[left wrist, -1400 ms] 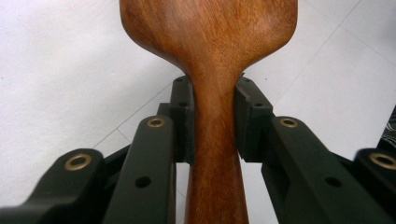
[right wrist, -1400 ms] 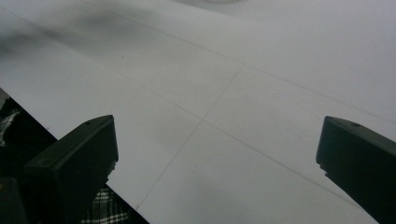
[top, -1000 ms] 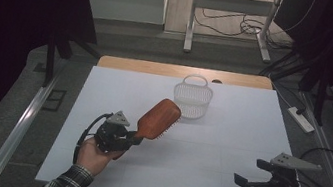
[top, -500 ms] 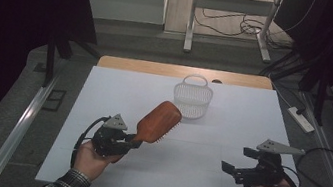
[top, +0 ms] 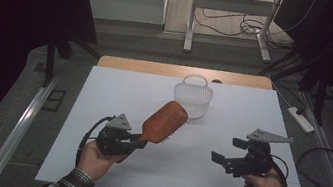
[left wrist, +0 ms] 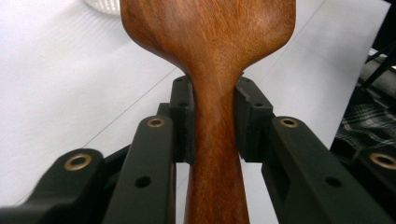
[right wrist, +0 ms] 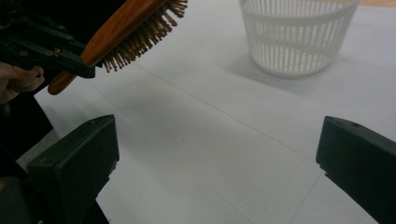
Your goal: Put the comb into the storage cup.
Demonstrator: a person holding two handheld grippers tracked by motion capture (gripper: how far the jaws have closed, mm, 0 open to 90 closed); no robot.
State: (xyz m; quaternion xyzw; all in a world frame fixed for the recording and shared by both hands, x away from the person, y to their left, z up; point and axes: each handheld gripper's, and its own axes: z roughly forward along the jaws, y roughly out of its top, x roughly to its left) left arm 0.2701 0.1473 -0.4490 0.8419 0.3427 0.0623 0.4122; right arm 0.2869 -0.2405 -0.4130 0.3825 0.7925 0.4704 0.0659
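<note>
- Wooden hairbrush [top: 165,122] is clamped in your left gripper [top: 135,141]; both jaws press flat on the narrow neck of the handle, one on each side, no gap visible in the left gripper view.
- Hairbrush [left wrist: 210,56] back faces that camera, the handle running down between the jaws and past the bottom edge.
- Brush head is off the table [top: 118,96], tilted up and away from you, pointing toward the white basket [top: 193,96]; bristles face down and to your right, seen clearly in the right gripper view [right wrist: 135,35].
- Brush tip is near the basket but apart from it, not over the rim.
- Your right gripper [top: 226,160] is wide open, holding nothing and touching nothing; in the right gripper view its two jaws stand far apart at the lower corners with bare table [right wrist: 210,140] between them.
- Right gripper sits at your right side of the table, well apart from the brush, aimed across toward your left gripper [right wrist: 70,58].
- Basket [right wrist: 299,37] stands upright at the far middle of the table; whether anything is in it, cannot tell.
</note>
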